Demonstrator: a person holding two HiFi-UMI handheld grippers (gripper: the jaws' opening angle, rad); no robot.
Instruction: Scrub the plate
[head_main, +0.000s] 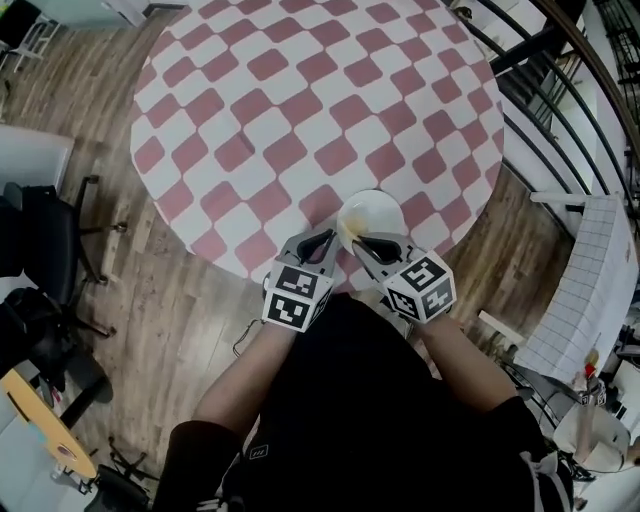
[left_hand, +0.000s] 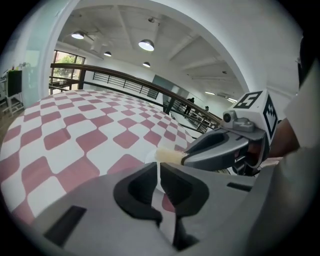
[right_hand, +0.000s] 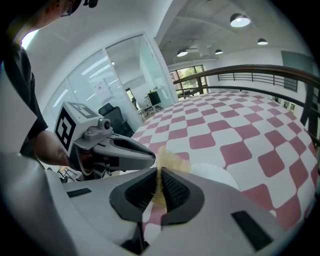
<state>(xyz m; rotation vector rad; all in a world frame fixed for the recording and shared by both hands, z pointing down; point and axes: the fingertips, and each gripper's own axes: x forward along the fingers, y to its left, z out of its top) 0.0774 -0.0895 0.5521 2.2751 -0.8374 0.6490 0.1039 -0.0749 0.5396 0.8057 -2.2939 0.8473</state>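
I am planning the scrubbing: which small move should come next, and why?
Probably rub the yellow fibrous scrub pad across the round white plate: the right gripper grips the pad at the plate's near edge, while the left gripper clamps its rim.

Both forearms reach forward side by side, with the grippers angled inward and their tips close together. The left gripper (head_main: 322, 241) has its jaws pinched on the rim of the plate (head_main: 375, 212). The right gripper (head_main: 366, 244) has its jaws clamped on a yellow scrub pad (right_hand: 172, 160).
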